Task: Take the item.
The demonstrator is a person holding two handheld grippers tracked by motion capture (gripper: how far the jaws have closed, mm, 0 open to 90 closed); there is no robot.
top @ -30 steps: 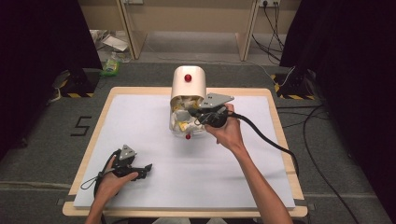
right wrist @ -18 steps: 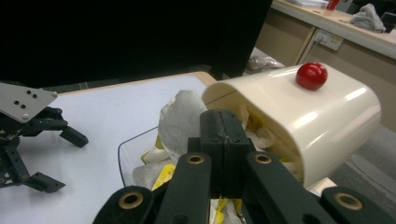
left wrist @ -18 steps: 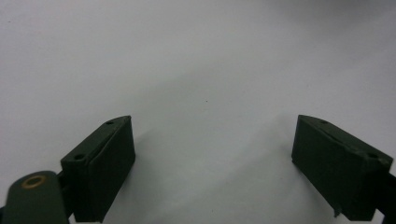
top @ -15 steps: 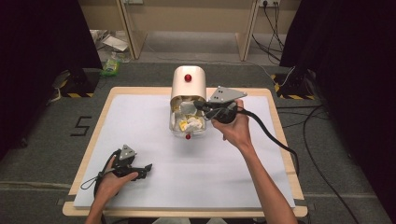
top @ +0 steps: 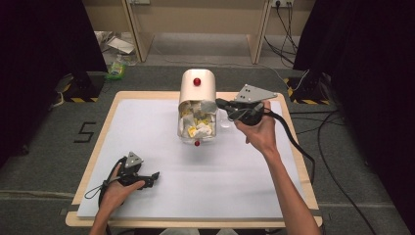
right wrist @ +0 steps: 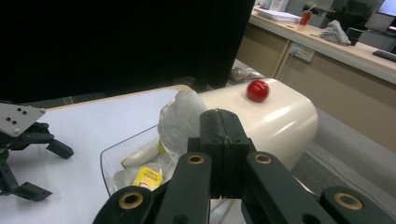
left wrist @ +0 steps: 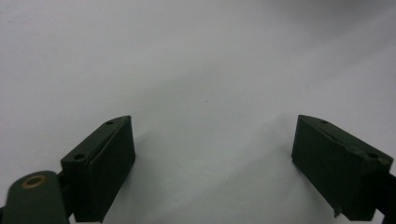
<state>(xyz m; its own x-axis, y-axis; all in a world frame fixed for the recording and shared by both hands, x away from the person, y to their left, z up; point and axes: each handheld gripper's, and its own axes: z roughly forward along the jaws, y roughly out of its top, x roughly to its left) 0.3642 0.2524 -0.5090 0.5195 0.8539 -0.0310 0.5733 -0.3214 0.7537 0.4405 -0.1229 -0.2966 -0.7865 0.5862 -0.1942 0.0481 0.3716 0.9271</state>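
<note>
A cream bin with a red knob lies on the white table top. Its clear front tray is open and holds several yellow and white sachets. My right gripper hovers at the tray's right side, shut on a pale sachet. In the right gripper view the shut gripper pinches that sachet in front of the bin. My left gripper rests on the table at the near left. In its own view the gripper is open, with nothing between the jaws.
The table's wooden rim frames the white sheet. A black cable trails from my right gripper across the right side. Dark curtains flank the table, with floor clutter beyond the far left corner. My left gripper also shows far off in the right gripper view.
My right gripper has lifted back and to the right from the tray's contents, carrying the pale sachet. The left gripper has stayed put.
</note>
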